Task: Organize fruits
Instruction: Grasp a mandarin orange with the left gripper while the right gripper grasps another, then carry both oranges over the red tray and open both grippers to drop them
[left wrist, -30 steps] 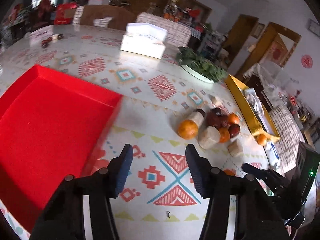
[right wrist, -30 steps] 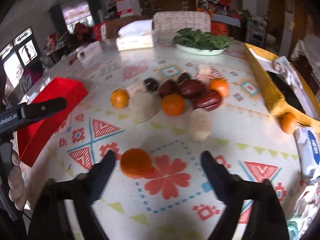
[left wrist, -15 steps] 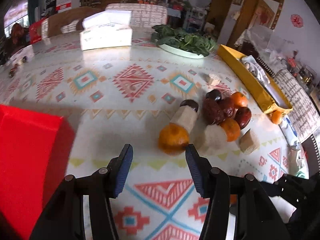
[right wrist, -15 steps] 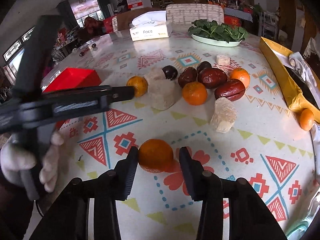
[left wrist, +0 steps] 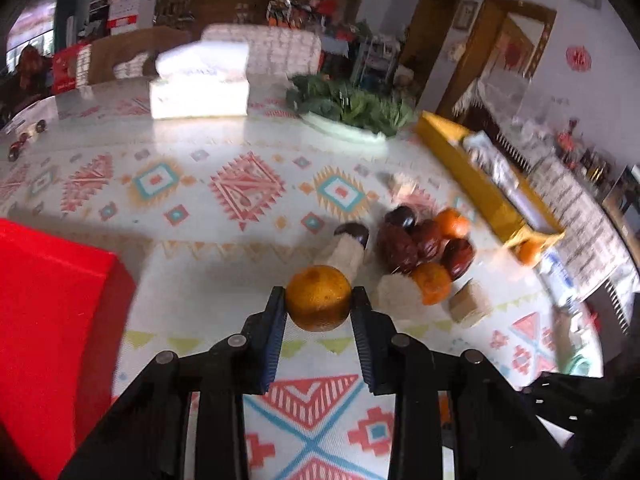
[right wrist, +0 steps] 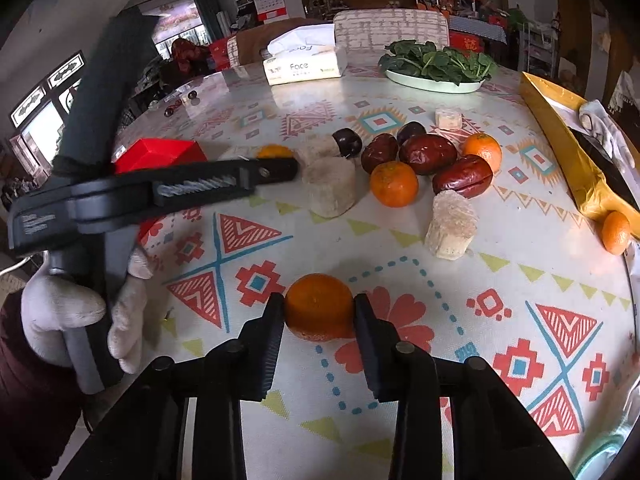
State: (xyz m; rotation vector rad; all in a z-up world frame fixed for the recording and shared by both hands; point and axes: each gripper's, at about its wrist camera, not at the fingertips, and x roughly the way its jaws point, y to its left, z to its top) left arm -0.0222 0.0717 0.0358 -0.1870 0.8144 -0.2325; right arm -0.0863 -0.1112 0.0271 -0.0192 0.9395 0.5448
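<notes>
two oranges sit pinched at once on the patterned tablecloth (right wrist: 460, 292): the near orange (right wrist: 319, 306) in the right gripper (right wrist: 319, 316), the far orange (left wrist: 319, 298) in the left gripper (left wrist: 319, 308), both sets of jaws having just been closing. the round skins could squirt free on lifting, or the left one could knock the pale block (left wrist: 347, 256) touching behind it.

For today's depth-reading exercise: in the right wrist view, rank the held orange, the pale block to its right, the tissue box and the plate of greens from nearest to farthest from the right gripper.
1. Held orange, between the right gripper pads.
2. Pale block, right of centre.
3. Tissue box at the far left and plate of greens at the far right: too close to call.
</notes>
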